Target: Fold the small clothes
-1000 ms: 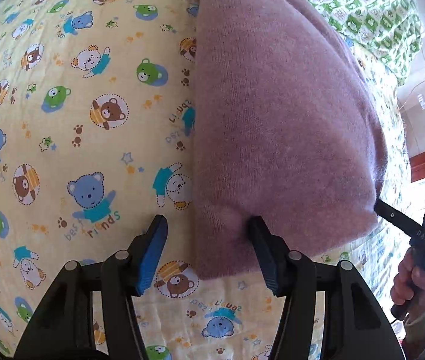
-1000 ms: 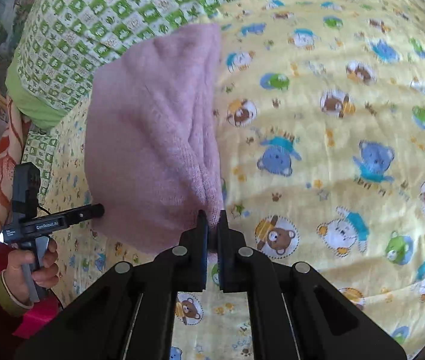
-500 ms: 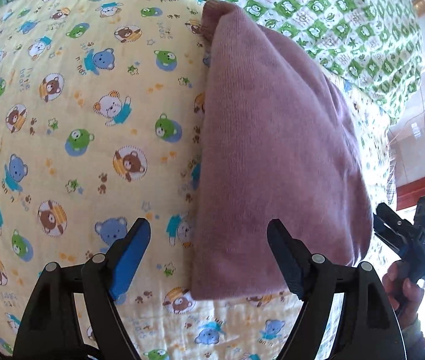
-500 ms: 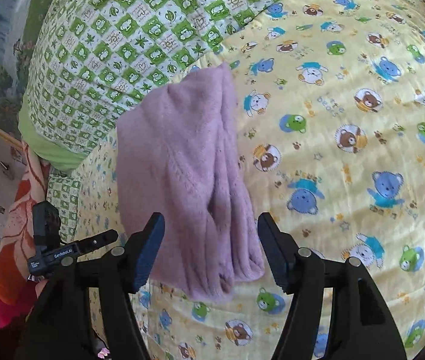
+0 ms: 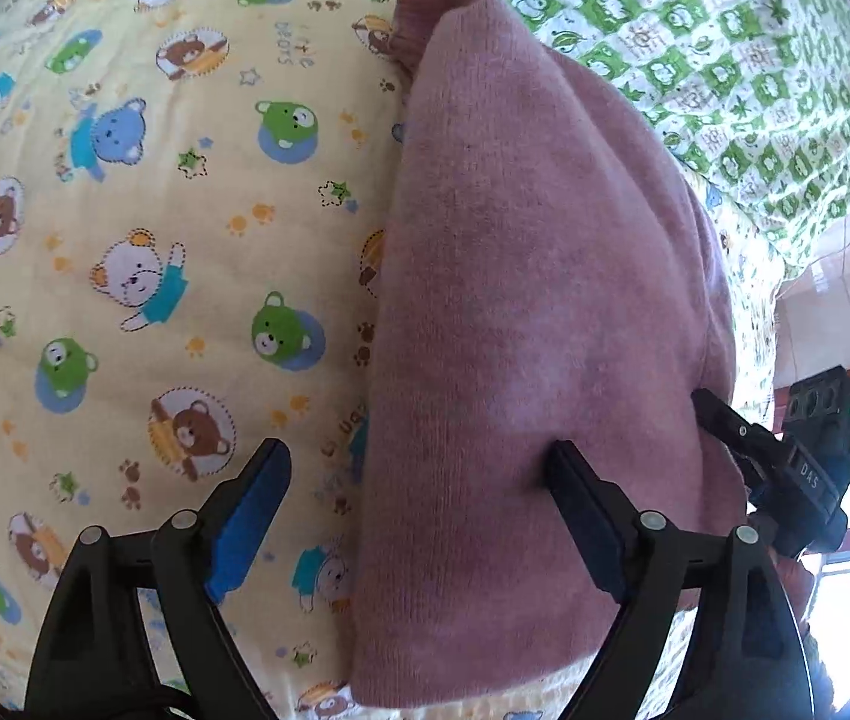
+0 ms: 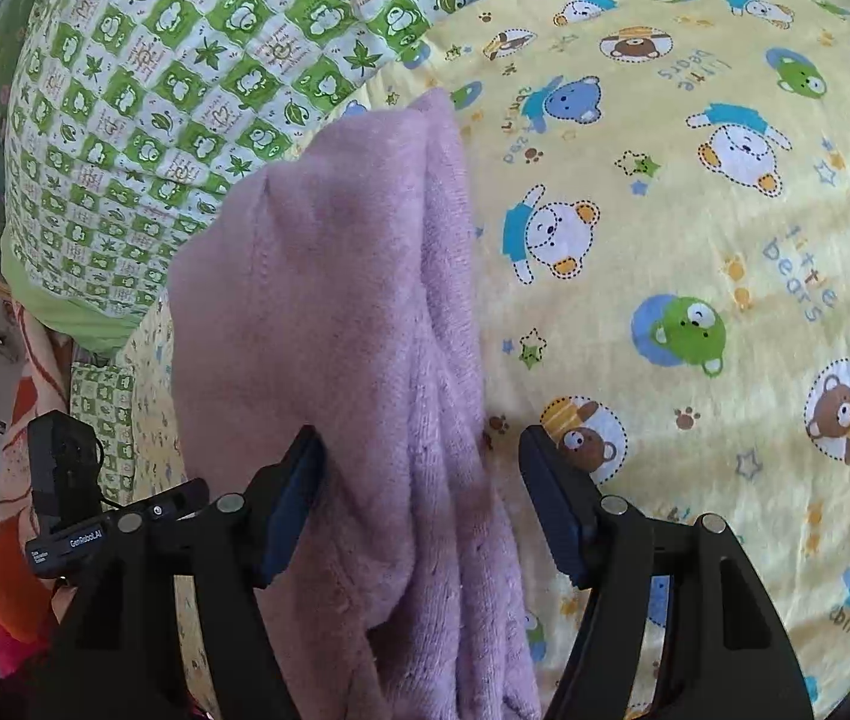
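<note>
A pink knitted garment (image 5: pixel 532 312) lies folded into a long strip on the yellow bear-print sheet (image 5: pixel 155 240). My left gripper (image 5: pixel 419 480) is open, its jaws straddling the garment's near left edge, the right finger (image 5: pixel 580 498) resting on the knit. In the right wrist view the garment (image 6: pixel 341 312) shows layered folds along its right side. My right gripper (image 6: pixel 419 492) is open, its jaws standing either side of the garment's near end. Each gripper shows at the edge of the other's view, the right one (image 5: pixel 784 468) and the left one (image 6: pixel 95 516).
A green-and-white checked quilt (image 6: pixel 155 90) lies bunched behind the garment, also in the left wrist view (image 5: pixel 724 60). The bed's edge drops off beside the garment, with orange patterned fabric (image 6: pixel 23 420) and a wall (image 5: pixel 844 300) beyond. The bear-print sheet (image 6: pixel 694 240) spreads wide.
My right gripper opened and let go of the garment's edge a second ago. Both grippers lifted back, then came down close over the garment's near end, jaws wide.
</note>
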A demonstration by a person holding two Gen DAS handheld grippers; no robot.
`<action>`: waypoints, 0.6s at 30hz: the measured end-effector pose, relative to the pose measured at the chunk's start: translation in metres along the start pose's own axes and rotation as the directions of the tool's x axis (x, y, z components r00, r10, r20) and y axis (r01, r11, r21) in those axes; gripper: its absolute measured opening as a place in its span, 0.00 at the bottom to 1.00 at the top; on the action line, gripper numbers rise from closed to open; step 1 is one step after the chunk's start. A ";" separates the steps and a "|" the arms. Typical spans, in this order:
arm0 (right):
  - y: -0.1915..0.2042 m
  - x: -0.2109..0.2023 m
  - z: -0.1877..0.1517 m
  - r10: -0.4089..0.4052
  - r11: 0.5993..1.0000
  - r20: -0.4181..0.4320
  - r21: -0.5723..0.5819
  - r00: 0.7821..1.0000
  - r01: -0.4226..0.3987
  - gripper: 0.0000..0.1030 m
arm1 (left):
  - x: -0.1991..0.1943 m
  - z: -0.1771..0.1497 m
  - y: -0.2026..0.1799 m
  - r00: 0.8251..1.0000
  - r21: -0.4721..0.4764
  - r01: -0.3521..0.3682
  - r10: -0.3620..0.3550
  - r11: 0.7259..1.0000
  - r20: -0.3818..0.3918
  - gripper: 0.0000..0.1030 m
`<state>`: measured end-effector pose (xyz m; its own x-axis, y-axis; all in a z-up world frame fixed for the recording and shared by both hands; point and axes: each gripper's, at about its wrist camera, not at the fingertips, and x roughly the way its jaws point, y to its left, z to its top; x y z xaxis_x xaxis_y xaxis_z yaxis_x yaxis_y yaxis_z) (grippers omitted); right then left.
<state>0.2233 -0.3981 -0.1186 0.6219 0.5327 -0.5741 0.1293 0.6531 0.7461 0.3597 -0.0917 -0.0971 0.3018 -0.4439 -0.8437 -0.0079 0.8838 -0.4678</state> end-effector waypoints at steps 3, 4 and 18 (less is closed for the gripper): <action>0.000 0.005 0.000 0.022 1.000 0.005 0.011 1.000 -0.022 0.65 | 0.014 0.007 -0.001 0.999 -0.023 0.034 -0.034 0.999 -0.009 0.86; 0.000 0.007 0.000 0.033 0.999 0.005 0.017 0.999 -0.033 0.64 | 0.017 0.008 -0.001 0.999 -0.020 0.052 -0.052 0.998 -0.005 0.83; 0.025 -0.013 -0.006 0.089 0.996 0.045 -0.021 0.995 -0.088 0.33 | -0.023 -0.006 -0.028 0.982 0.062 0.154 -0.160 0.986 0.102 0.30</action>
<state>0.2135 -0.3852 -0.0941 0.6647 0.5644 -0.4896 0.0572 0.6149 0.7865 0.3468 -0.1074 -0.0661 0.3946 -0.5619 -0.7271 0.0977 0.8124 -0.5748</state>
